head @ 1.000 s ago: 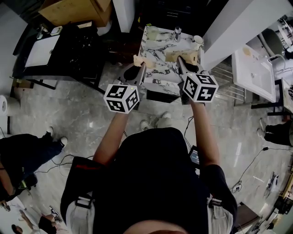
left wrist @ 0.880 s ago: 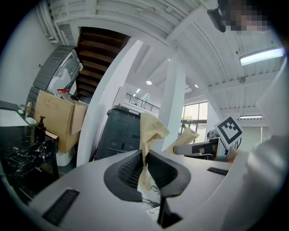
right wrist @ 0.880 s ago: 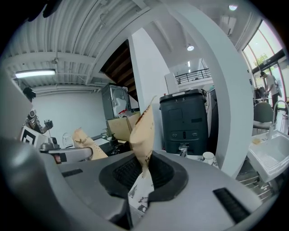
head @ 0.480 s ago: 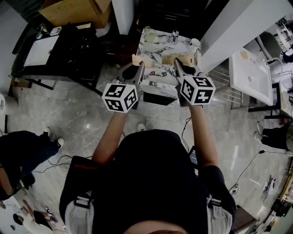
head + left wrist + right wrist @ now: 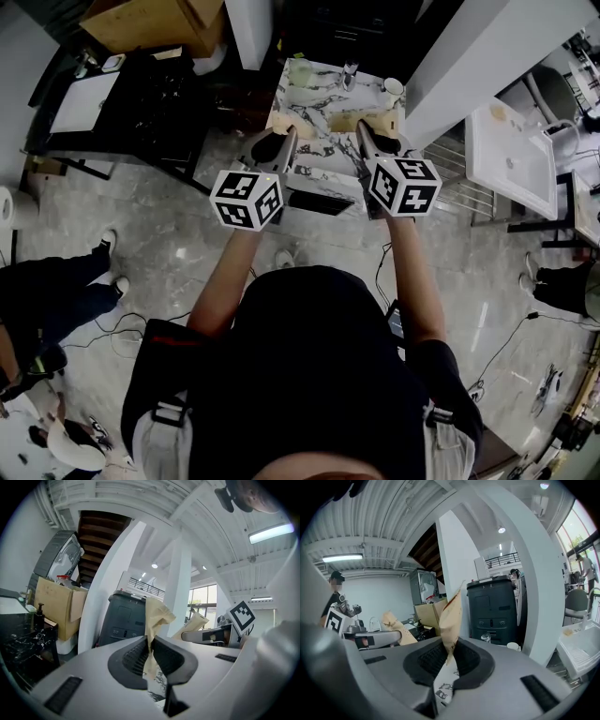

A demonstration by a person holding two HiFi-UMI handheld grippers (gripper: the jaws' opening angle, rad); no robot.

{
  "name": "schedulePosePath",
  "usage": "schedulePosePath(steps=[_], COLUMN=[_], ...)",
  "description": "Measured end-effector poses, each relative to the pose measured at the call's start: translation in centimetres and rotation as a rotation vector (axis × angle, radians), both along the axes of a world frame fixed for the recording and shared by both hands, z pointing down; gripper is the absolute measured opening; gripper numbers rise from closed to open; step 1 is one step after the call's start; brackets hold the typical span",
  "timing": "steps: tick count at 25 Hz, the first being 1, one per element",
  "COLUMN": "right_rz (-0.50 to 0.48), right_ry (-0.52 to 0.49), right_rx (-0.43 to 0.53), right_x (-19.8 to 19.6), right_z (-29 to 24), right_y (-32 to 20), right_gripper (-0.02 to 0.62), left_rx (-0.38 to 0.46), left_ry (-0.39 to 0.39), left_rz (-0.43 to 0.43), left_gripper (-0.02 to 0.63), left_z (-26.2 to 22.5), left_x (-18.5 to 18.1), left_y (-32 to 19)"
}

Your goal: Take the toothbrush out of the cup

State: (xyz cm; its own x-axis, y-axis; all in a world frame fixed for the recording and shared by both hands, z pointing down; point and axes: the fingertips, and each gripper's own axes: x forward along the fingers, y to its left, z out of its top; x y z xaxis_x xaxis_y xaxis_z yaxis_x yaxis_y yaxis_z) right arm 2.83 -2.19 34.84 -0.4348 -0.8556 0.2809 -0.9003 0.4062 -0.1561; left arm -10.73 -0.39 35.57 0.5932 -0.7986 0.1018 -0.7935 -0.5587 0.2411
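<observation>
My left gripper [image 5: 286, 131] is shut on a crumpled piece of tan paper [image 5: 154, 616] that sticks up between its pads. In the same way my right gripper [image 5: 364, 127] is shut on a tan paper piece [image 5: 451, 616]. Both hang over the near part of a small marble-top table [image 5: 323, 98]. I cannot tell whether the two pieces belong to one bag. A white cup [image 5: 393, 89] stands at the table's far right corner, also seen as the white cup [image 5: 513, 646] past the right jaws. A small glass [image 5: 350, 73] and a pale cup [image 5: 300, 70] stand at the far edge. No toothbrush shows.
A black table [image 5: 141, 94] and a cardboard box [image 5: 155, 23] are at the left. A white column [image 5: 469, 56], a metal rack [image 5: 459, 159] and a white basin [image 5: 511, 155] flank the right. Another person [image 5: 47, 300] stands at the left; cables lie on the floor.
Both grippers have drifted a little over the table with the paper still clamped. The person at the left has shifted their feet.
</observation>
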Motion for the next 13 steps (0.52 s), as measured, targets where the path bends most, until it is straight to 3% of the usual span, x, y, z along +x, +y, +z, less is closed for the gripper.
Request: schedulePosePath(steps=[13], right_rz=[0.005], right_ry=[-0.013], right_rx=[-0.006], right_x=[2.1], right_z=[0.1], right_y=[0.1], right_gripper=[0.058], left_rx=[0.001], left_ry=[-0.013], left_rz=[0.009], left_gripper=[0.04], left_z=[-0.2], left_x=[2.0], left_y=[0.0])
